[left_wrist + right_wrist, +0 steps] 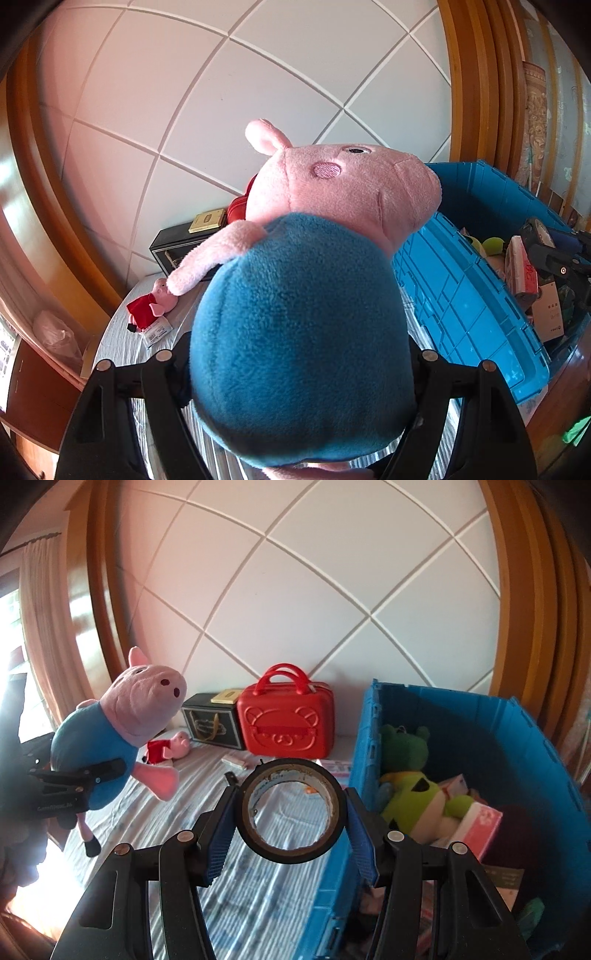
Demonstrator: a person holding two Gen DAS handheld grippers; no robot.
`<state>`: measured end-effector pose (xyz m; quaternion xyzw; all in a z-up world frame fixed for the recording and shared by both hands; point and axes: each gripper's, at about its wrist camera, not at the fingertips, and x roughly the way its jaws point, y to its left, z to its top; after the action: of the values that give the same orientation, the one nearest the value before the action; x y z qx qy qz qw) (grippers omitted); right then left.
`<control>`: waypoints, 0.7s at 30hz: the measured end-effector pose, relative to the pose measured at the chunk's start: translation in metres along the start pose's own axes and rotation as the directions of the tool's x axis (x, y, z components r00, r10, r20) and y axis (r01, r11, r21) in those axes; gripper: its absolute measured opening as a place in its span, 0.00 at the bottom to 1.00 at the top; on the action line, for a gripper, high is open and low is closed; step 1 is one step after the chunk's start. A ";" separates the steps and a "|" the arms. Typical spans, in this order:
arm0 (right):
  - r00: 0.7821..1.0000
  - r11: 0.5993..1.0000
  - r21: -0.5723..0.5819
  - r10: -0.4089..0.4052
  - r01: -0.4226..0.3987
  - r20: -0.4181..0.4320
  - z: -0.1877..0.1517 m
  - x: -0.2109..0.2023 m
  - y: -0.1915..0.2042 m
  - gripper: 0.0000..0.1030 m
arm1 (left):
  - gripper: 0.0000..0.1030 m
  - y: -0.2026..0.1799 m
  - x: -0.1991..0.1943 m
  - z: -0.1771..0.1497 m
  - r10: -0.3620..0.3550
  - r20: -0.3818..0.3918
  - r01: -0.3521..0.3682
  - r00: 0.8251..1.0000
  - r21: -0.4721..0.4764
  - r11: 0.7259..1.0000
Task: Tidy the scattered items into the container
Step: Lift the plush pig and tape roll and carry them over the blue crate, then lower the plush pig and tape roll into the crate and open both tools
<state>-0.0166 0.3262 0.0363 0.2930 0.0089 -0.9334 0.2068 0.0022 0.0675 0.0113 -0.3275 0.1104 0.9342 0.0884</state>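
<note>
My left gripper (299, 373) is shut on a big pig plush in a blue shirt (299, 332) and holds it up in the air; it also shows at the left of the right wrist view (107, 746). My right gripper (293, 816) is shut on a black tape roll (295, 812), held above the bed by the left wall of the blue crate (369, 746). The crate (461, 295) holds a green frog plush (413, 771), boxes and other items. A small pig plush in a red dress (168, 751) lies on the bed.
A red bear suitcase (286, 722) and a black box (212, 720) with a yellow pack on top stand against the quilted headboard. Small packets (234, 762) lie on the striped sheet (240, 886). Wooden frame posts rise left and right.
</note>
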 end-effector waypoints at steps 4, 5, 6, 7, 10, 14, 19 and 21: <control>0.999 0.998 0.032 -0.047 0.046 0.011 0.001 -0.006 -0.035 0.54 | 0.76 -0.028 0.010 0.018 -0.038 0.003 0.037 0.999 0.035 0.999; 0.998 0.997 0.042 -0.058 0.057 0.013 0.001 -0.007 -0.043 0.54 | 0.76 -0.036 0.013 0.023 -0.050 0.005 0.050 0.999 0.044 0.998; 0.998 0.996 0.052 -0.069 0.068 0.015 0.001 -0.008 -0.051 0.54 | 0.76 -0.045 0.016 0.029 -0.062 0.007 0.061 0.998 0.055 0.997; 0.996 0.995 0.061 -0.084 0.083 0.015 0.000 -0.010 -0.061 0.54 | 0.76 -0.054 0.019 0.034 -0.071 0.010 0.070 0.997 0.066 0.995; 0.993 0.989 0.088 -0.118 0.117 0.007 -0.003 -0.013 -0.086 0.54 | 0.76 -0.080 0.032 0.048 -0.113 0.008 0.112 0.994 0.095 0.989; 0.987 0.980 0.122 -0.161 0.160 -0.001 -0.010 -0.019 -0.116 0.54 | 0.76 -0.124 0.047 0.068 -0.169 0.003 0.167 0.986 0.146 0.975; 0.977 0.963 0.164 -0.214 0.212 -0.009 -0.018 -0.027 -0.152 0.54 | 0.76 -0.176 0.057 0.092 -0.246 -0.003 0.241 0.969 0.205 0.949; 0.972 0.956 0.180 -0.233 0.231 -0.014 -0.020 -0.030 -0.165 0.54 | 0.76 -0.195 0.060 0.103 -0.269 0.001 0.261 0.963 0.232 0.937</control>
<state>-0.0481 0.4910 0.0191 0.3038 -0.0423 -0.9493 0.0685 -0.0584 0.2873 0.0229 -0.3115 0.1710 0.9000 0.2525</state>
